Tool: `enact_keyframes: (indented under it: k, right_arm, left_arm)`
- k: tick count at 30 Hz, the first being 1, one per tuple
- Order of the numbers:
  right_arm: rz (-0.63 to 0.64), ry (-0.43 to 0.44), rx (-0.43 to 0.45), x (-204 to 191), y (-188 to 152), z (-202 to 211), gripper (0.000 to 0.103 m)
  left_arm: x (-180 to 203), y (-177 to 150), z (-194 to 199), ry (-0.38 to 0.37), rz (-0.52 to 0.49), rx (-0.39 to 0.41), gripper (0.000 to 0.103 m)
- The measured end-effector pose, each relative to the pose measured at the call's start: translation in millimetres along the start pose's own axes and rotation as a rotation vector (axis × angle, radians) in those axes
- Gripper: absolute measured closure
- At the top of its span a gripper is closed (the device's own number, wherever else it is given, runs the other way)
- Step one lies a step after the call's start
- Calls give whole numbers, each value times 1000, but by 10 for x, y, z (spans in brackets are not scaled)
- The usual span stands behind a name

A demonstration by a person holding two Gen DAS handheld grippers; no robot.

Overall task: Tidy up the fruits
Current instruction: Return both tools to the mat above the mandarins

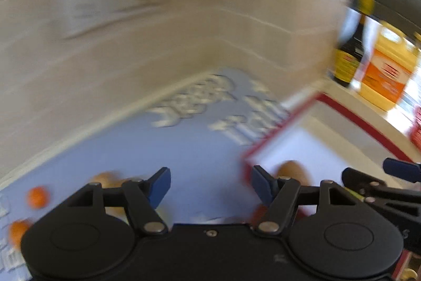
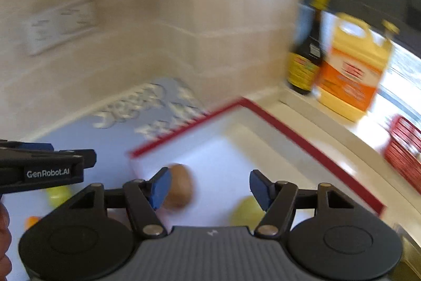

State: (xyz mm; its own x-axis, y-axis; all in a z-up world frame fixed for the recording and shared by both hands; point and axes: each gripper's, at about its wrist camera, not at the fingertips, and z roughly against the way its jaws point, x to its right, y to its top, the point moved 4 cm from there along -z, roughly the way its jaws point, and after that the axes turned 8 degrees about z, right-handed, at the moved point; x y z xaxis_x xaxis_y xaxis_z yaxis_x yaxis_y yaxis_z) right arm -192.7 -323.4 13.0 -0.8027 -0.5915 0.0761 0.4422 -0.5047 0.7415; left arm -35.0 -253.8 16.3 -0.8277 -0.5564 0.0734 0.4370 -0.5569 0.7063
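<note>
Both grippers empty: left gripper [image 1: 210, 185] wide open over the blue mat [image 1: 163, 149], right gripper [image 2: 209, 186] part open above the red-rimmed tray [image 2: 310, 146]. Kiwi [image 2: 180, 187] and green fruit [image 2: 246, 212] sit in the tray; oranges [image 1: 38, 197] lie on the mat left of it. Next pick: come down straight, close gently on round fruit. Sauce bottle [image 2: 306, 54] and oil jug [image 2: 352, 70] stand behind the tray, well clear.

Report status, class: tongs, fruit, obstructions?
Left tongs and right tongs open, empty. Kiwi on red-rimmed tray. Nothing blocking.
</note>
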Motion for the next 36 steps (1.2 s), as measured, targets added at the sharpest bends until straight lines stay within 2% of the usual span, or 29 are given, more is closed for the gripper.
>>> enact_keyframes:
  k: [6,12,17,21,26,30,36]
  right_arm:
    - [156,195,28,-911,44,97,34]
    - [296,349,-3,-1802,-116,87,34]
    - [370,402,-44,-2280,-344,-27,34]
    - [409,386,-72,-2481,-472,-134,34]
    - [414,377,-91,-2549,-583,-307,34]
    - [413,366,-96,-2591,-622,-425,34]
    - [411,360,-110,-2689,-635,-622,35]
  left_arm:
    - [-1135,-305,608,227,163,66,23]
    - [-2119,-839,1053,400,341,71,23]
    - [-2655,-1403,1147,508,459,29,23]
    - [-2831,-1749,1107,527,529,-8,23]
    - [-2831,-1999,960,492,542,-36,23]
    - [-2835,-2062,745,495,521,-64,23]
    - [-2890,-2104,533,511,548,-101,23]
